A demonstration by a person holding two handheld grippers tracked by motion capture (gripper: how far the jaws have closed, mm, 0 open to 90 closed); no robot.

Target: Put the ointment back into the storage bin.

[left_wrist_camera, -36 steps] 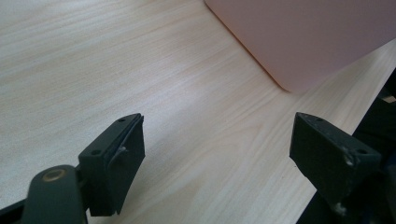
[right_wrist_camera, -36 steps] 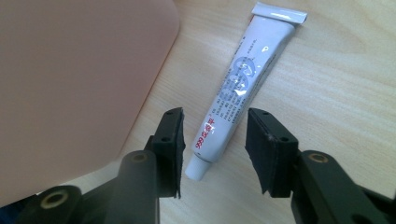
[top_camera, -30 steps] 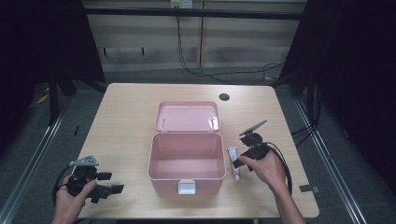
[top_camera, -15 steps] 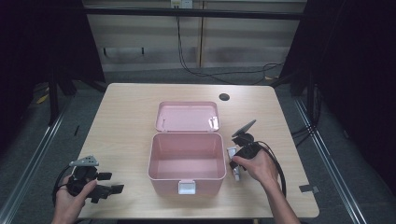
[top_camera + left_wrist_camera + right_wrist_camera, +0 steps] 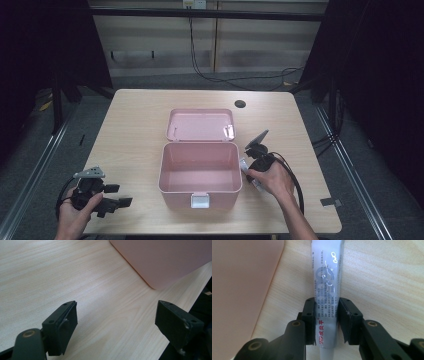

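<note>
Table (image 5: 140, 130): pale wood-grain top, a small dark round hole (image 5: 240, 104) near its far edge.
Far wall (image 5: 250, 45): beige panels, a pale handle-like bar (image 5: 129, 53) low on the left.
Cables (image 5: 220, 75): black, hanging down the wall onto the floor.
Floor (image 5: 350, 120): grey, with metal rails (image 5: 35, 165) at both table sides.
Sides: dark curtains (image 5: 380, 75).
Light: even, from above.

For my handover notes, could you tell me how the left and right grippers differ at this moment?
The left gripper has its jaws wide apart with nothing between them; the right gripper, which has just been closing, clamps a white tube. The left sits at the table's front left corner, well clear of the pink box; the right is beside the box's right wall. Both are hand-held, with black jaws.
</note>
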